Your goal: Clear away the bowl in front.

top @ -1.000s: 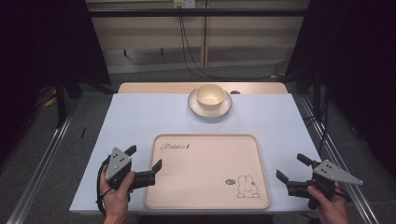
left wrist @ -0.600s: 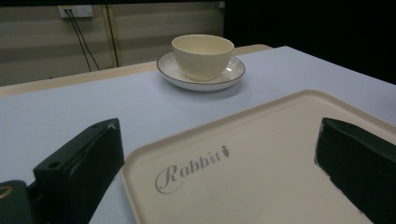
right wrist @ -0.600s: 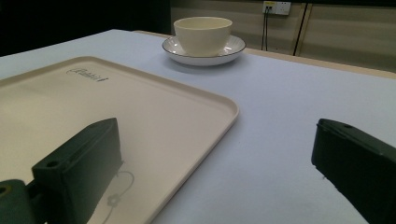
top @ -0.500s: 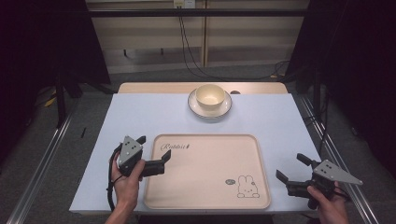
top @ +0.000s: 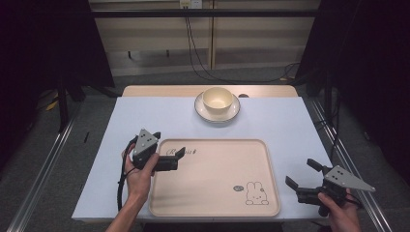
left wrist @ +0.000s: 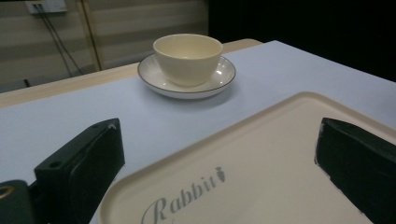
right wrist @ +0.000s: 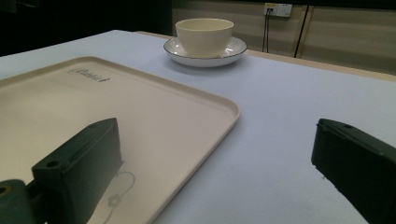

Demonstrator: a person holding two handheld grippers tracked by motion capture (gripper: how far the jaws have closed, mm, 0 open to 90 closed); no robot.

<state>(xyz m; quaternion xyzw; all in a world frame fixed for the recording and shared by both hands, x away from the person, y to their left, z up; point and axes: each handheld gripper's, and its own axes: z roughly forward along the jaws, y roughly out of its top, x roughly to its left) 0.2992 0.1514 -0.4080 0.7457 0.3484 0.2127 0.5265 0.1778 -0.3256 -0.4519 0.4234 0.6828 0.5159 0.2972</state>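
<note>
A cream tray (top: 212, 193), printed with "Rabbit" and a bunny, lies at the table's near middle. Behind it a cream bowl (top: 217, 98) stands in a dark-rimmed saucer (top: 234, 112). My left gripper (top: 168, 144) is open and empty at the tray's far left corner, one jaw over the tray (left wrist: 280, 154) and the other over the table. The left gripper view looks past my left gripper (left wrist: 217, 140) to the bowl (left wrist: 187, 58) and saucer (left wrist: 219, 79). My right gripper (top: 301, 174) hangs open and empty just right of the tray's near right corner. The right gripper view shows my right gripper (right wrist: 219, 135), the tray (right wrist: 140, 102) and the bowl (right wrist: 204, 35).
A white sheet (top: 290, 125) covers the table, with a wooden strip (top: 159, 91) along its far edge. Metal rails (top: 48, 164) run down both sides. Cables (top: 198, 58) hang from a wall socket behind the table.
My left gripper has moved forward and to the right, from the table left of the tray to the tray's far left corner. The right gripper has stayed put.
</note>
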